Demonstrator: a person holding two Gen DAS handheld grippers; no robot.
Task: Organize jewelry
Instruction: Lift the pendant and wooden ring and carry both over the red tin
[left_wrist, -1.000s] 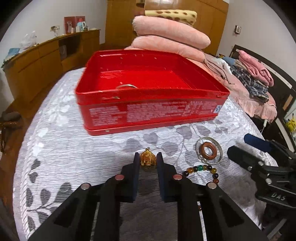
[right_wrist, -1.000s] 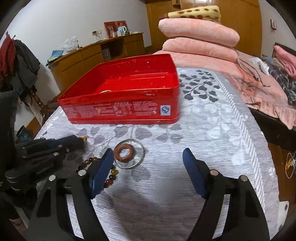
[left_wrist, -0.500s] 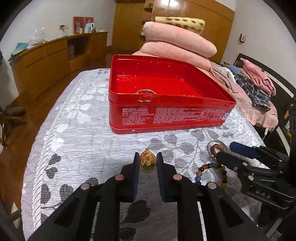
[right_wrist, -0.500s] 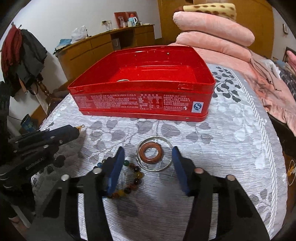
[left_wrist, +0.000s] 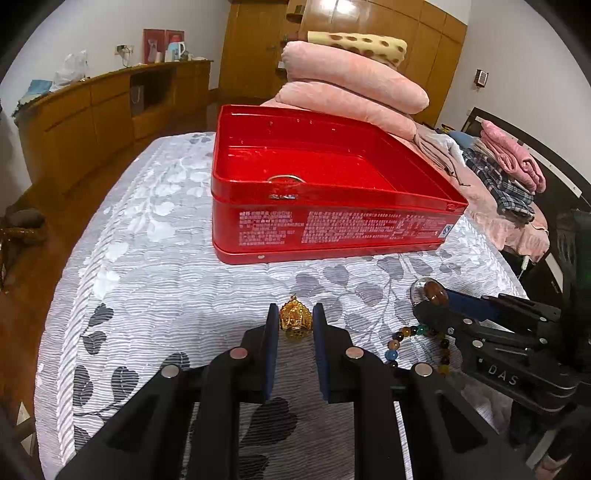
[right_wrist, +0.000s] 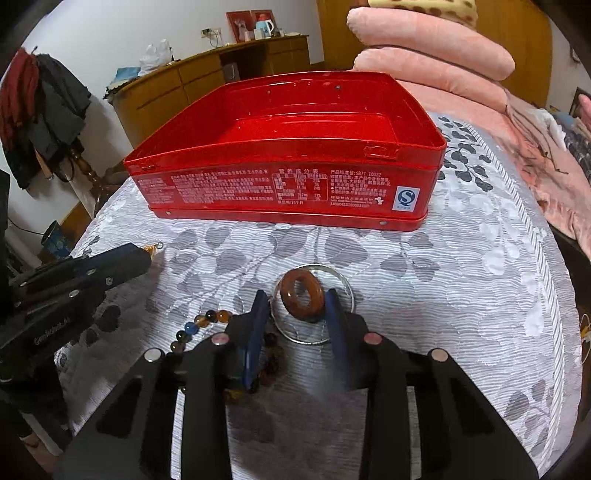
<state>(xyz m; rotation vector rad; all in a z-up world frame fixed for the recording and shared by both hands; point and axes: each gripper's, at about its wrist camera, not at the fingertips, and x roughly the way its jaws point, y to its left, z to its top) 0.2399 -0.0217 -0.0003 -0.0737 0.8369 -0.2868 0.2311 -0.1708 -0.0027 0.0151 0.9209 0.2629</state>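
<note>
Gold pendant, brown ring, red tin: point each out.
gold pendant (left_wrist: 293, 320), left wrist view, its body
brown ring (right_wrist: 302, 298), right wrist view, its left band
red tin (right_wrist: 280, 190), right wrist view, printed front wall

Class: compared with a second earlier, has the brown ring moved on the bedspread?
Yes. The brown ring lay flat inside the silver bangle; now it tilts up off it, between the right gripper pads, whose jaws have just been closing.

A red tin (left_wrist: 332, 229) with white print sits centre frame on a white-grey leaf-patterned bedspread (left_wrist: 147, 280). Lower centre, a gold pendant (left_wrist: 294, 320); lower right, multicoloured beads (left_wrist: 399, 339). A brown ring (right_wrist: 302, 294).
</note>
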